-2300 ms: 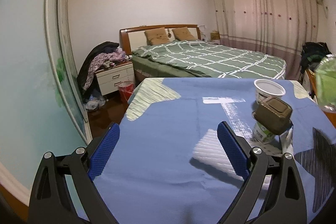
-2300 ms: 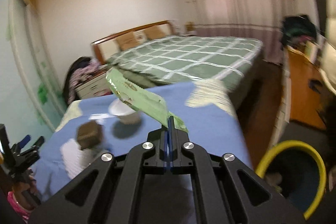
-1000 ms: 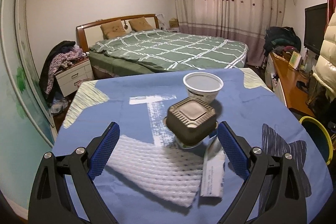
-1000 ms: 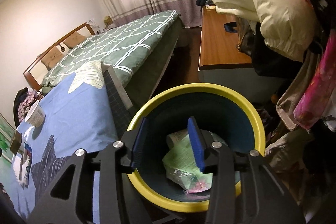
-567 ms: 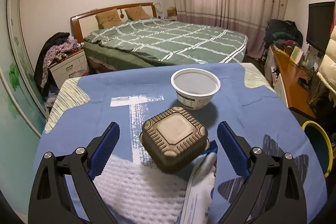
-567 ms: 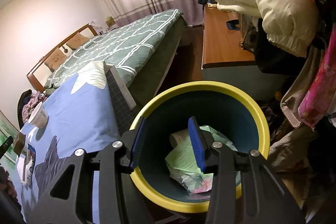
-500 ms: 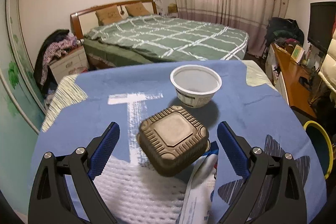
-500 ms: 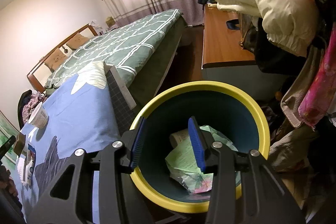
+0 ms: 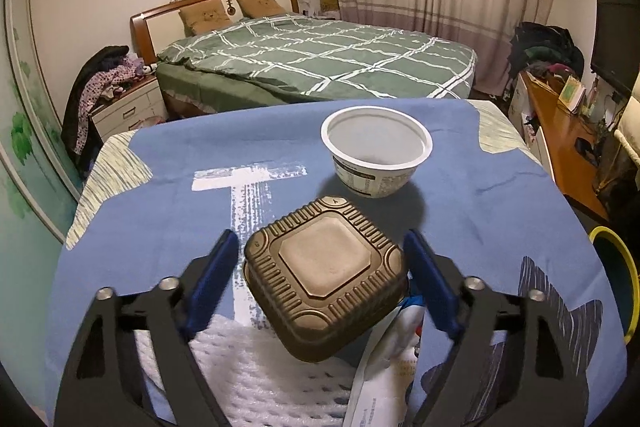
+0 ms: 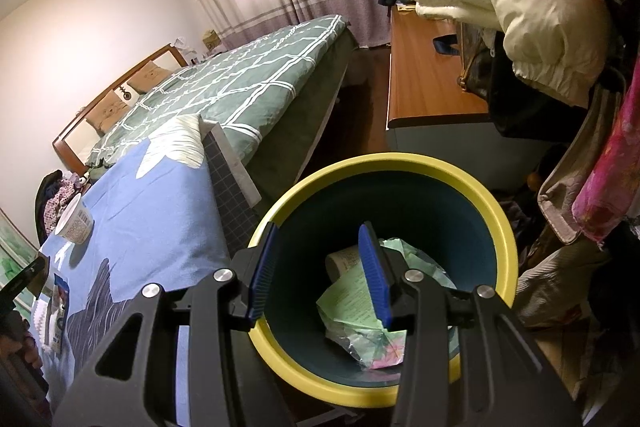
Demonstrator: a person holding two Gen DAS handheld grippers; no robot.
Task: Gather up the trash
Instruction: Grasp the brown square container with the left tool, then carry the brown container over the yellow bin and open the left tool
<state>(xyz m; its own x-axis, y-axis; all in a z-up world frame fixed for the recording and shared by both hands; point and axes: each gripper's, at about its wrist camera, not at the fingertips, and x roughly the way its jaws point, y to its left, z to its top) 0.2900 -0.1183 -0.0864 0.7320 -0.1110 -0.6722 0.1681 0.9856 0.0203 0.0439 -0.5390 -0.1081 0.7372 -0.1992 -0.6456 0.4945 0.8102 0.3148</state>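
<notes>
The left gripper (image 9: 322, 287) stood spread around the brown ribbed container (image 9: 326, 277) at the near worktop (image 9: 160, 195) edge, probably light, thin-walled and crushable, best squeezed gently across its flat sides, while the empty right gripper (image 10: 320, 269) hung spread over the bin (image 10: 504, 227).

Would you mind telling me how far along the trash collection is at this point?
Done: a green wrapper lies in the yellow-rimmed bin, under the open, empty right gripper. In hand: the left gripper straddles the brown container, not visibly gripping. Left: white cup, foam sheet and printed packet on the table.
</notes>
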